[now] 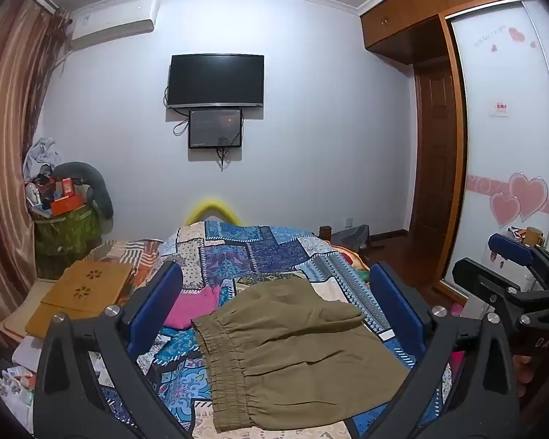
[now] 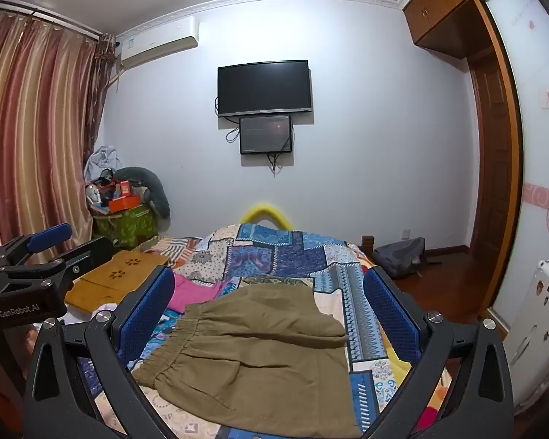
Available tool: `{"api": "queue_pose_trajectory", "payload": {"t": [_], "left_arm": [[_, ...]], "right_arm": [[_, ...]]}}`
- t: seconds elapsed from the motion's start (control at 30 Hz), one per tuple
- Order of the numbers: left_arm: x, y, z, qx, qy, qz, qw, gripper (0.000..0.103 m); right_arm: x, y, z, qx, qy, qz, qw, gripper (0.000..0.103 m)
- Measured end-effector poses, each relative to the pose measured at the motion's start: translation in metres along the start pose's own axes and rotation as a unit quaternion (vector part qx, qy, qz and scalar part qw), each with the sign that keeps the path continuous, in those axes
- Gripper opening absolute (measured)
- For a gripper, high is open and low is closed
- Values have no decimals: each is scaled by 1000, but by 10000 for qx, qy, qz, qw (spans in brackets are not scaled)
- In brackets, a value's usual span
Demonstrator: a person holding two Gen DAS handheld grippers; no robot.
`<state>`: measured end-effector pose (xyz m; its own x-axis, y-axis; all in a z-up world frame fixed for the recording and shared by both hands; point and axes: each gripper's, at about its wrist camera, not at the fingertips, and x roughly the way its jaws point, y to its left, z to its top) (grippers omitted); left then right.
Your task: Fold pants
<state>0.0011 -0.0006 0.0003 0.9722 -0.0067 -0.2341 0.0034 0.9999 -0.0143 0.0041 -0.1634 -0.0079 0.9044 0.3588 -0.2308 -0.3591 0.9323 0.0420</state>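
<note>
Olive-brown elastic-waisted cotton pants (image 1: 292,347) lie already doubled over on the patchwork-quilted bed (image 1: 260,252), a pink garment (image 1: 194,307) just beside their waistband. The left gripper (image 1: 274,311) and right gripper (image 2: 269,314) hover above them, jaws spread wide, holding nothing. Judged mid-fold, the next move calls for pinching an edge. A black wall-mounted television (image 1: 216,80) hangs beyond the pants.

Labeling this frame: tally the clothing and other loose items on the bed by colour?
Olive: 1, pants
Pink: 1, garment
Tan wood: 1, lap desk
Total: 3, all lying on the patchwork bedspread; neither open gripper touches any of them.
</note>
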Motion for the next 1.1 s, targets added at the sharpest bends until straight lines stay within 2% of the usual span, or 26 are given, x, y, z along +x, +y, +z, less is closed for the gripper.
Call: {"api": "queue_pose_trajectory", "payload": {"t": [0.43,0.5,1.1], "left_arm": [[-2,6,13,-14,-101,9,9999,103],[-6,0,4,51,-162,46,9998,103],[-4,-4,3,67,-219,7,9997,103]], "right_arm": [[1,0,0,1,2,-19,10000,103],[0,1,1,4,6,-18,10000,103],[0,0,2,5,5,-11,10000,103]]}}
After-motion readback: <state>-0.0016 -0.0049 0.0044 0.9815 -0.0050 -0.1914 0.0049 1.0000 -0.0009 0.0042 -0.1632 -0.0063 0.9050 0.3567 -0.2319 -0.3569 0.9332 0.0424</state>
